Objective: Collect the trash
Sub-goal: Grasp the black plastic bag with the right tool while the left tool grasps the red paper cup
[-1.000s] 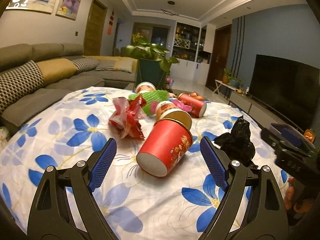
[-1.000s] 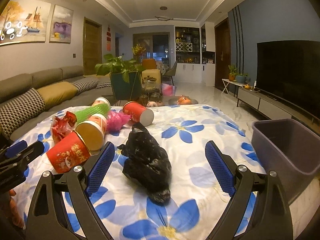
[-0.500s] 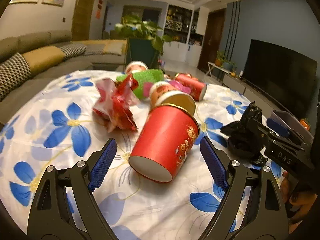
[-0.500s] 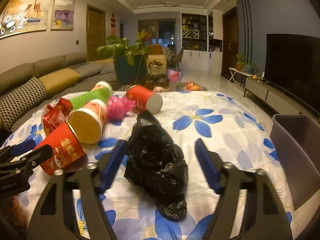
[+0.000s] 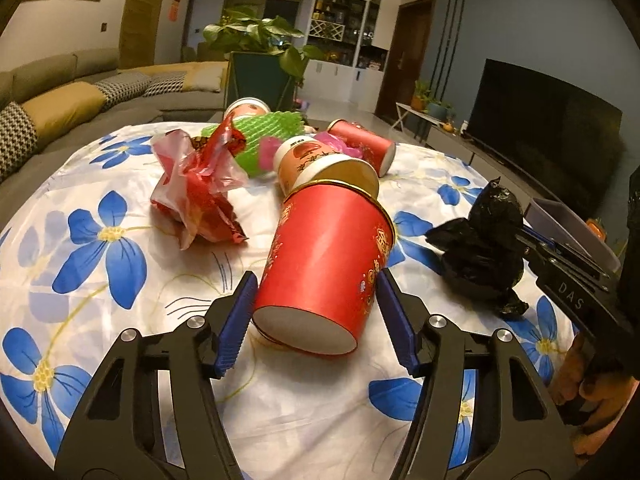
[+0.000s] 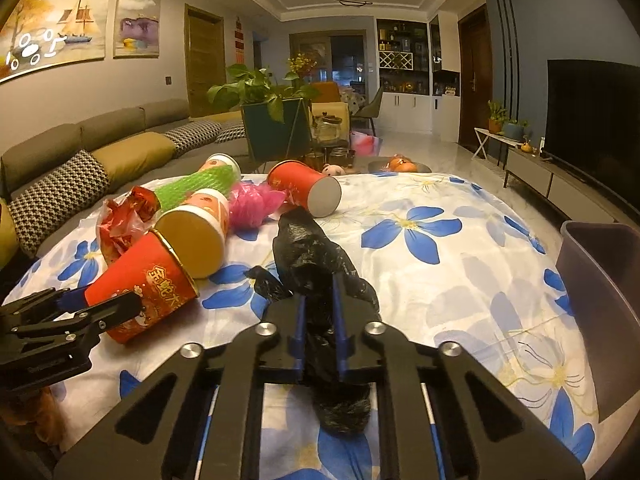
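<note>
A red paper cup (image 5: 324,256) lies on its side on the flowered tablecloth (image 5: 120,320). My left gripper (image 5: 314,304) has closed in around the cup's base, both blue pads touching its sides. The cup also shows in the right wrist view (image 6: 144,292). My right gripper (image 6: 320,320) is shut on a crumpled black plastic bag (image 6: 316,264), which still rests on the cloth. The bag shows at the right in the left wrist view (image 5: 480,248).
More trash lies behind: a red plastic wrapper (image 5: 200,196), green foam netting (image 5: 264,140), a pink bag (image 6: 252,204), several other cups (image 6: 304,188). A grey bin (image 6: 600,288) stands at the table's right edge. A sofa (image 6: 80,160) runs along the left.
My left gripper moved forward and closed onto the red cup. My right gripper moved forward and shut on the black bag.
</note>
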`<state>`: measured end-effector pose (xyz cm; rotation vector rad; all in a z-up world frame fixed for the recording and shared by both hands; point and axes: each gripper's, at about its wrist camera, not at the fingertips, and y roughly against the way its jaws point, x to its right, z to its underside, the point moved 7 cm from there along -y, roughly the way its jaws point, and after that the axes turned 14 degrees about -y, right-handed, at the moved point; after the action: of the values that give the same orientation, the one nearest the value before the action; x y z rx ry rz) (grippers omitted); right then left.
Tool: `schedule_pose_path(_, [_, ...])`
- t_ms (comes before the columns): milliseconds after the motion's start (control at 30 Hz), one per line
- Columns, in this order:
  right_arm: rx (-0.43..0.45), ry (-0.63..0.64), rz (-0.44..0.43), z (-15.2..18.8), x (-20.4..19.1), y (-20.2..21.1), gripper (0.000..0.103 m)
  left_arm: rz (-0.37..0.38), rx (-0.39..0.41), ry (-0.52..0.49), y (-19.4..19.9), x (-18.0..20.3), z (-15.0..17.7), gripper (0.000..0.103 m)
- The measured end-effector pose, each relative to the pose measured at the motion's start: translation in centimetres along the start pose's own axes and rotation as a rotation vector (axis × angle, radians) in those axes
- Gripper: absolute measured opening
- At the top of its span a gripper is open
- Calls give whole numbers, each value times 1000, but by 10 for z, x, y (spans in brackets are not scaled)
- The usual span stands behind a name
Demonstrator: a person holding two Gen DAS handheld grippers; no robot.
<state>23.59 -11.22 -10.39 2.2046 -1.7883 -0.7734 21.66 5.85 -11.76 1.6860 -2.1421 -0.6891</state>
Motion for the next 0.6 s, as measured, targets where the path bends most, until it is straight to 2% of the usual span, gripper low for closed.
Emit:
schedule_pose_path(200, [12, -17, -10, -1, 4, 10, 5, -9, 20, -23, 9, 9, 1, 58])
schedule_pose_path(367, [46, -23, -15, -6, 8, 29, 4, -5, 64, -11, 28, 14, 1, 58])
schedule_pose_path(600, [106, -33, -14, -15, 16, 59, 4, -1, 121, -44, 58, 30, -6, 58])
